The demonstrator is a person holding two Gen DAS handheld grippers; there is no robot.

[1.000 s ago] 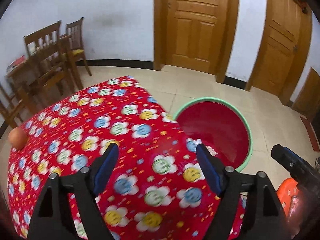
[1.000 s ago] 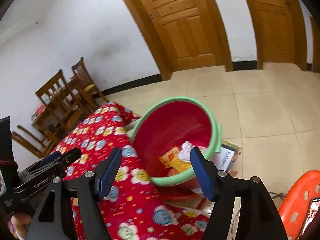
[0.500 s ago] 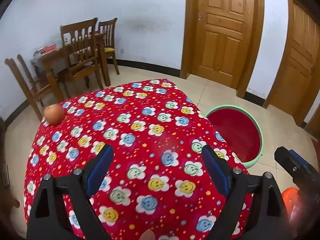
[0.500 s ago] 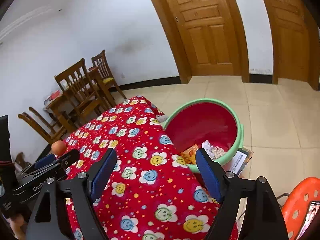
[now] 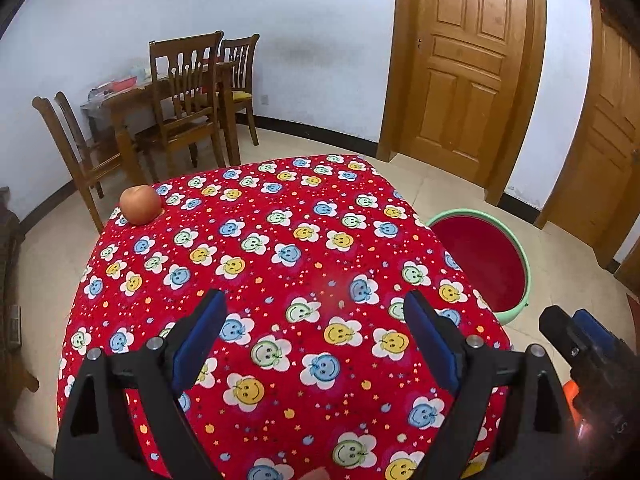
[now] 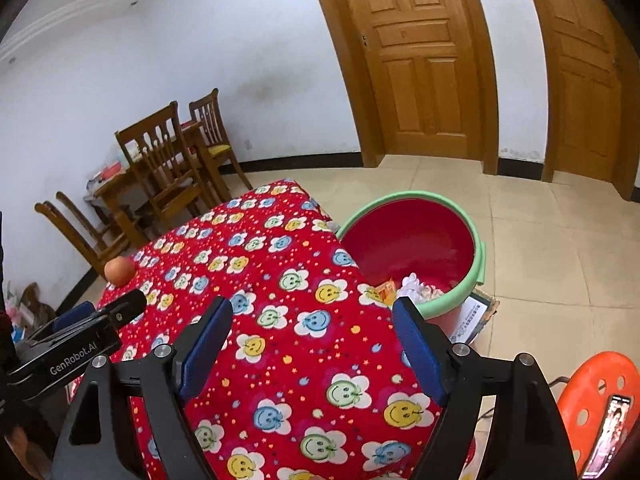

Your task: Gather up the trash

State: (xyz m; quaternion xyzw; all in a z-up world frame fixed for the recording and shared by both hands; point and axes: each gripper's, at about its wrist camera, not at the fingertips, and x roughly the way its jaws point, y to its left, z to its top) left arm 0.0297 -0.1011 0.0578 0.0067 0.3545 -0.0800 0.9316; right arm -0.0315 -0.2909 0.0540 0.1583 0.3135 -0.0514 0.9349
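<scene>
Red cloth printed with smiling flowers covers the table (image 5: 304, 248), and we hold both grippers above it. At far left stand dark wooden chairs (image 5: 188, 96) with slatted backs around a wooden table (image 5: 120, 100) against the white wall. Nearer, a round, smooth apple (image 5: 140, 204) sits alone on the far left corner of the cloth, well apart from both tools.

Our left gripper (image 5: 316, 312) hangs over the near half of the cloth, its blue-padded fingers (image 5: 204, 332) spread wide with only the pattern between them. Nothing lies on the fabric in front of it. Our right gripper (image 6: 312, 320) sits just beside it, jaws likewise parted and holding nothing; its black tip shows at the right edge of the left view.

Right of the table, on the pale tiled floor, stands the bin (image 6: 476, 260), a round plastic tub with a glossy red inside and a soft green rim, touching or nearly touching the table's edge. The trash (image 6: 412, 286) lies at its bottom: crumpled white paper and an orange-yellow wrapper, partly hidden behind the cloth's edge. A printed card (image 6: 472, 320) lies on the floor against the tub. Farther right is an orange perforated plastic stool (image 6: 592, 384) with a phone (image 6: 610, 432) on it. Panelled wooden doors (image 6: 420, 64) close the background.
</scene>
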